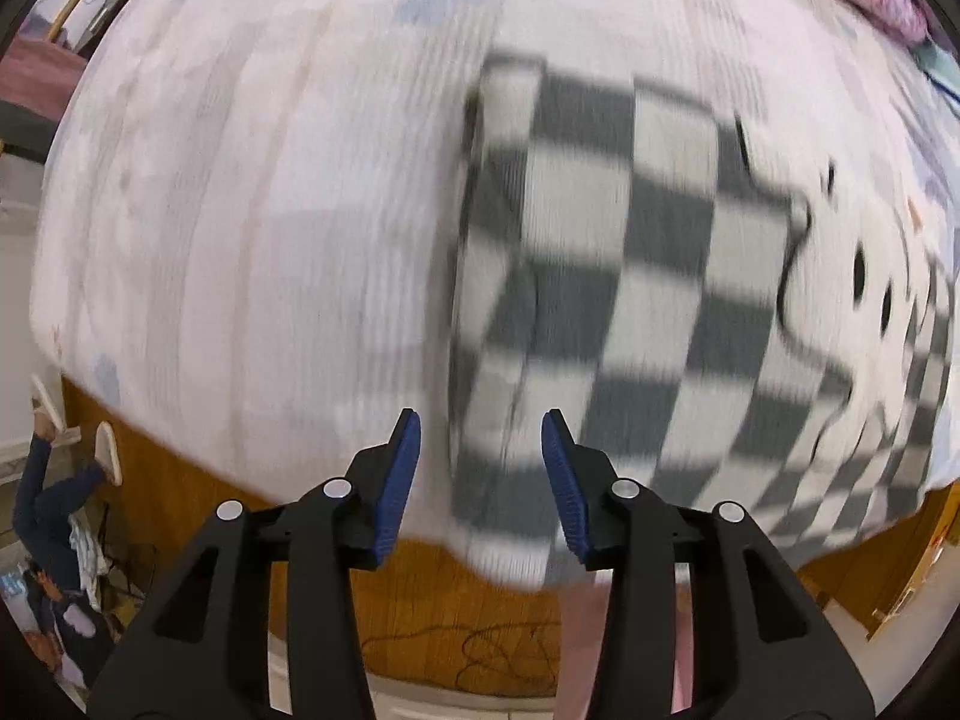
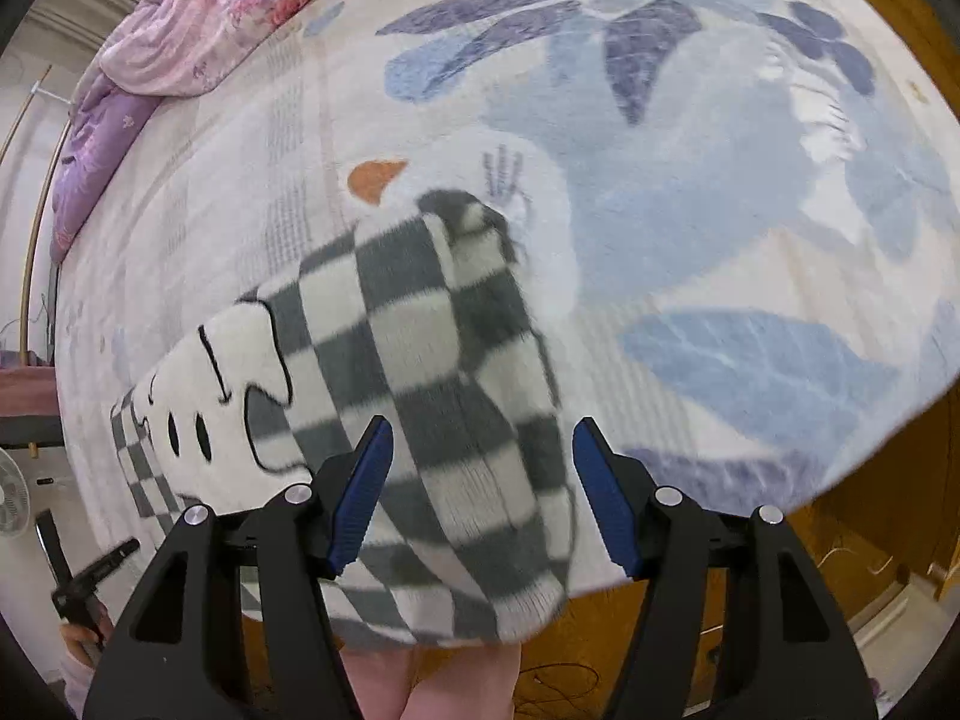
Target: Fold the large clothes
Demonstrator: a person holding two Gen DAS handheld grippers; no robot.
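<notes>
A grey-and-white checkered sweater (image 1: 606,276) with a white cartoon face lies on the bed, partly folded, its lower end hanging over the near edge. It also shows in the right wrist view (image 2: 432,384). My left gripper (image 1: 481,468) is open and empty, just above the sweater's left edge near the bed's front. My right gripper (image 2: 483,489) is open and empty, over the sweater's right folded part near the front edge. The left view is motion-blurred.
The bed sheet (image 1: 240,240) is pale with blue leaf prints (image 2: 750,372). A pink-purple quilt (image 2: 198,18) lies bunched at the far side. The wooden bed frame (image 1: 420,600) runs below the front edge. The other gripper's handle (image 2: 90,588) shows at lower left.
</notes>
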